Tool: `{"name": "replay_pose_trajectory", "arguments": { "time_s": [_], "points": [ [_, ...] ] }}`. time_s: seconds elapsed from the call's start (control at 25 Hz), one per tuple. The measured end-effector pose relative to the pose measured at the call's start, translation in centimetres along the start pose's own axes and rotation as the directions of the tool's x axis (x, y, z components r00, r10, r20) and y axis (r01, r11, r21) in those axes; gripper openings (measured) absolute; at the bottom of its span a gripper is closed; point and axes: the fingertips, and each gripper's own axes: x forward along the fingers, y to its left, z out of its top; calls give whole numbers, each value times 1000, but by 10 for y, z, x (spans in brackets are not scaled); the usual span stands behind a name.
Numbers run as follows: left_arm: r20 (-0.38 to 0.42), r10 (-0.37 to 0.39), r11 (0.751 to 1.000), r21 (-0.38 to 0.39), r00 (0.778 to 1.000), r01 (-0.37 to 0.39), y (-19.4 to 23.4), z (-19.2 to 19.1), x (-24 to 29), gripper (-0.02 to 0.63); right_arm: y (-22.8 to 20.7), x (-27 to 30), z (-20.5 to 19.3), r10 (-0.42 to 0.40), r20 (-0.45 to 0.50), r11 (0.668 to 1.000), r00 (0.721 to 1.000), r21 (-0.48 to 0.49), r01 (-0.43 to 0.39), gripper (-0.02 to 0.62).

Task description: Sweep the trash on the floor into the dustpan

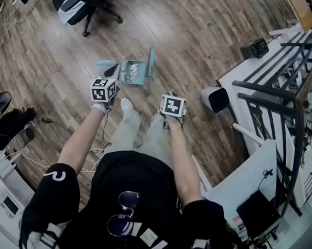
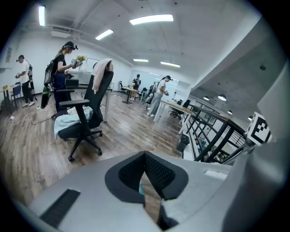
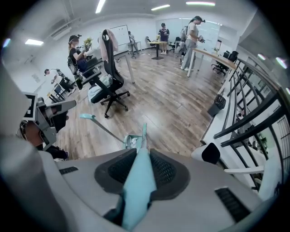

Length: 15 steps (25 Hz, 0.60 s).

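Note:
A teal dustpan stands on the wood floor ahead of my feet, with white crumpled trash inside it. Its long teal handle runs up between the jaws of my right gripper, which is shut on it. A thin broom stick with a teal end leans out of the dustpan toward the left. My left gripper hangs just beside that stick's top end and does not hold it. Its jaws are shut, with only a slit of floor showing between them.
A black office chair stands at the far left. A white bin with a dark opening sits at the right, beside a black railing. Cables lie on the floor at the left. Several people stand far off.

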Motion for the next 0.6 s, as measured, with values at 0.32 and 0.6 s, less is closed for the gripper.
{"name": "replay_pose_trajectory", "arguments": {
  "time_s": [0.32,0.6],
  "points": [
    [118,-11,1000,-2,993,12,-72,66,-48,-2,-30,-87,49,64,206,998,977,-21,-62,83],
    [224,-14,999,36,974,6,-111,120,-77,-2,-54,-140,84,91,326,996,941,-6,-94,83]
  ]
}}
